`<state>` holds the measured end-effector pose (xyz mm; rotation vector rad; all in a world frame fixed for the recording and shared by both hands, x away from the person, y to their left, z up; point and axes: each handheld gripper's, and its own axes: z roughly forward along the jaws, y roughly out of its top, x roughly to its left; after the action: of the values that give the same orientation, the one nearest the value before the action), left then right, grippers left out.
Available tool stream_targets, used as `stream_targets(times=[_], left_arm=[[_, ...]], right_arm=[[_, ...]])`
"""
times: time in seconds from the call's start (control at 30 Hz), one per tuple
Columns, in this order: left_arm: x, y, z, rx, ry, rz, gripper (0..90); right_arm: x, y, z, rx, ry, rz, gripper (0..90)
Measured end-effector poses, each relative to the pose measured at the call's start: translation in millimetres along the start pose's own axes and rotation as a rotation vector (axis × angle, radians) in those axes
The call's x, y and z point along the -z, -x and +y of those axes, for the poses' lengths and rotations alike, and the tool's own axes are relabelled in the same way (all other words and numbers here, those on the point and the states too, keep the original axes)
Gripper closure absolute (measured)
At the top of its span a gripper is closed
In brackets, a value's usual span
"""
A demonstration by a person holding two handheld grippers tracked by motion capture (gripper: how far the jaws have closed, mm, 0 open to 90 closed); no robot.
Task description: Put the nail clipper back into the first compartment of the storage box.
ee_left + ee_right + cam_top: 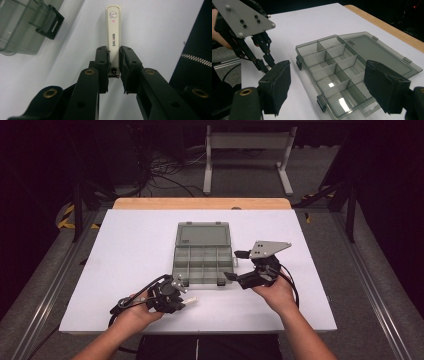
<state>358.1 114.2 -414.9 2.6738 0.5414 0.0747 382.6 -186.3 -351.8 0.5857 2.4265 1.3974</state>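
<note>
My left gripper (113, 60) pinches a cream nail clipper (113, 32) by its rear end, just near-left of the compartment box (202, 262). The left gripper view reads "SHIJIAN" on the clipper; the high view shows only a pale sliver. My right gripper (327, 82) hangs spread wide at the box's near-right corner, lid open.

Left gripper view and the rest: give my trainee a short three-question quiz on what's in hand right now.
1. True or false: the organizer box lies with its lid open.
2. What does the left gripper hold? A) white nail clipper B) screwdriver C) nothing
3. The right gripper jaws stand ____.

Key: 1 true. 2 A, the white nail clipper sits clamped between the jaws. 3 open, holding nothing, beside the box.
</note>
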Motion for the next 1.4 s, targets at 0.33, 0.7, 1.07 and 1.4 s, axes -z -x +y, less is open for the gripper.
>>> stream_targets(times=[0.33, 0.7, 1.07, 1.4], left_arm=[[20.8, -6.1, 8.4, 0.010, 0.064, 0.017, 77.6], [44.8, -27.0, 19.5, 0.058, 0.155, 0.032, 77.6], [57.4, -46.3, 26.0, 0.106, 0.213, 0.070, 77.5], [58.3, -66.3, 40.4, 0.159, 0.258, 0.109, 77.5]], right_arm=[[3.6, 1.3, 0.2, 0.003, 0.008, -0.011, 22.0], [6.5, 5.0, 0.1, -0.006, 0.019, -0.017, 21.9], [10.6, 7.7, 0.1, -0.014, 0.032, -0.024, 21.9], [11.3, 8.8, -0.5, -0.016, 0.033, -0.026, 21.9]])
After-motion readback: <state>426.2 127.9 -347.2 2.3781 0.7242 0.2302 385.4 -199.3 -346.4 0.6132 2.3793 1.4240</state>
